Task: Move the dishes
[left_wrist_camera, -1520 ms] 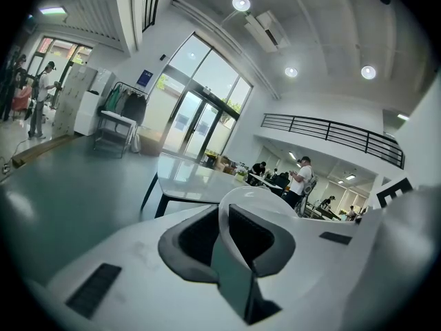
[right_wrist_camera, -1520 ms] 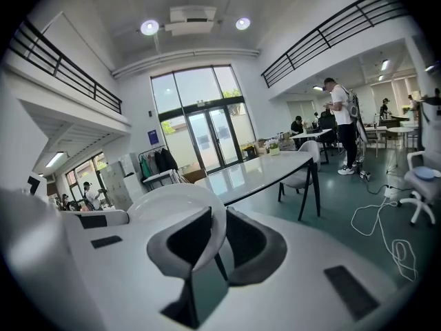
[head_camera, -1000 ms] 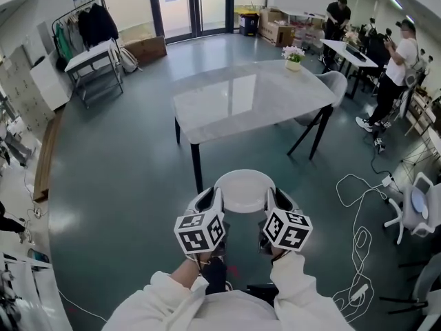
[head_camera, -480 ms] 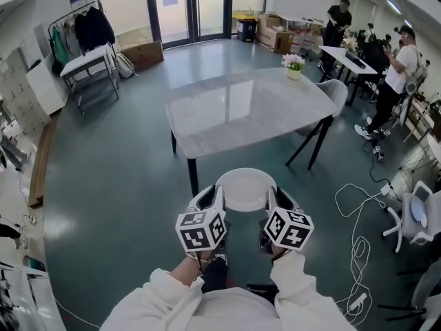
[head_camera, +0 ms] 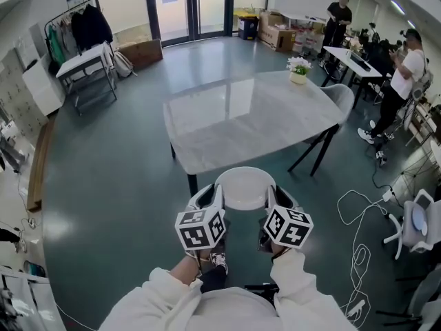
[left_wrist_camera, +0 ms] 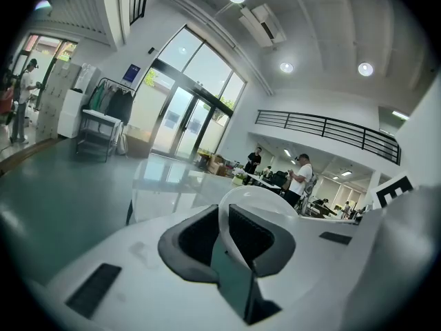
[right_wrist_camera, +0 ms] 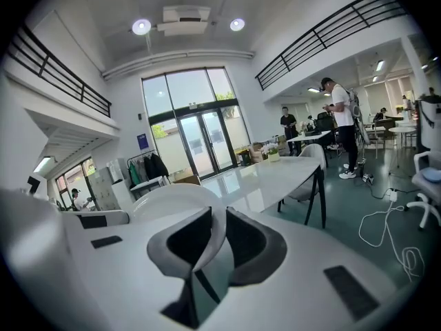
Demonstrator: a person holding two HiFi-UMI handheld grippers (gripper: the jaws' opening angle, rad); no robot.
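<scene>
A round white plate hangs in the air just in front of me, held level between both grippers. My left gripper is shut on its left rim, and my right gripper is shut on its right rim. In the left gripper view the plate's thin edge runs between the dark jaw pads. The right gripper view shows the plate pinched the same way. A white marble-topped table stands right ahead, its near edge just beyond the plate.
A small potted flower sits on the table's far right corner. A white chair stands at its right end. Cables lie on the floor at right. Two people stand by desks at back right; a clothes rack at back left.
The table has come closer and now sits just beyond the plate. Both grippers keep the same hold on the plate.
</scene>
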